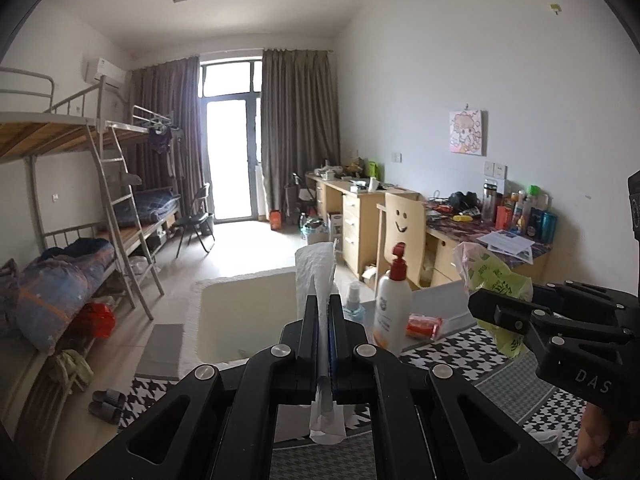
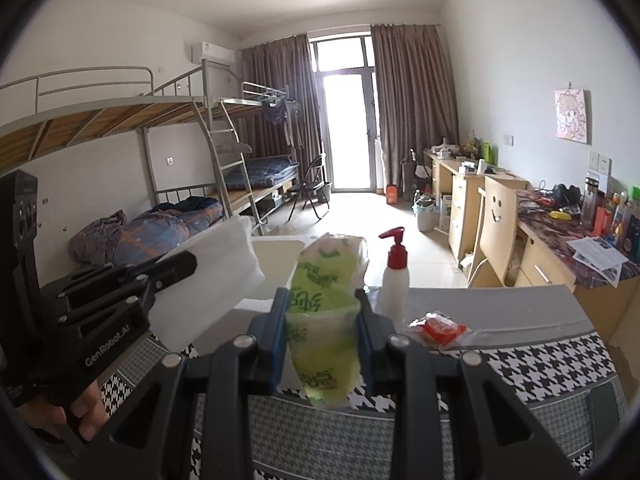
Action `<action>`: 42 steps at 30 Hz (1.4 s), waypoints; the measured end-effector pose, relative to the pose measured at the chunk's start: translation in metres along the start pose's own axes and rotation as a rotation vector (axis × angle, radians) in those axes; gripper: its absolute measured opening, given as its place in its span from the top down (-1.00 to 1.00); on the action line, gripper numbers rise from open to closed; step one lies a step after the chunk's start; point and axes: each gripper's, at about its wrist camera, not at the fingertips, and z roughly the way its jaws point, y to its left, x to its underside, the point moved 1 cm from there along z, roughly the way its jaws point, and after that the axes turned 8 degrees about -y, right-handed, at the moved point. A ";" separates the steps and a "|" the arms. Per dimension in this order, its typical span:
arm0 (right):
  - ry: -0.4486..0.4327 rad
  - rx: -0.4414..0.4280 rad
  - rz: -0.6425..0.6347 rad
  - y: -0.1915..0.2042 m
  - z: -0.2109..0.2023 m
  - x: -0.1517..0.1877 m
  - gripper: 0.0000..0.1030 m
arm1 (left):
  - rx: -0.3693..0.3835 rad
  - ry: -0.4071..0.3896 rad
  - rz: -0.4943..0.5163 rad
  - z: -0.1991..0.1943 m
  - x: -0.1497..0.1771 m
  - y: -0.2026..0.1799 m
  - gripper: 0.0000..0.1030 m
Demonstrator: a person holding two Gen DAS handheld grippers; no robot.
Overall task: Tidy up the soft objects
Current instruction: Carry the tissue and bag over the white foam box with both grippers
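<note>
the left tongs (image 1: 322, 316) are pressed together on a thin white tissue sheet (image 1: 316, 268), held up just in front of the cream bin (image 1: 240, 320). the right tongs (image 2: 322, 332) pinch a green tissue pack (image 2: 324, 320), raised beside the pump bottle (image 2: 395, 276), to the right of the bin. both soft things seem lifted but not yet put away. a red packet (image 2: 440, 328) lies on the desk (image 2: 520, 308), right of the bottle, apparently still to sort.

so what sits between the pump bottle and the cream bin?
A small clear spray bottle, just left of the pump bottle and right of the bin; left wrist view only.
</note>
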 end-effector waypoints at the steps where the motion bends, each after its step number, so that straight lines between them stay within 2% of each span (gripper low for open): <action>1: 0.004 -0.007 -0.001 0.001 0.001 -0.001 0.33 | -0.007 -0.002 -0.002 0.000 -0.001 0.003 0.92; 9: 0.004 -0.048 -0.049 0.021 0.012 -0.003 0.33 | -0.053 -0.014 -0.004 0.005 -0.005 0.015 0.92; 20: 0.014 -0.104 -0.085 0.039 0.033 -0.013 0.33 | -0.144 0.012 -0.040 0.018 -0.006 0.039 0.92; 33: 0.069 -0.135 -0.064 0.045 0.070 -0.019 0.33 | -0.138 0.053 -0.061 0.035 -0.007 0.052 0.92; 42: 0.092 -0.117 -0.067 0.042 0.088 -0.017 0.33 | -0.154 0.084 -0.066 0.054 -0.007 0.057 0.92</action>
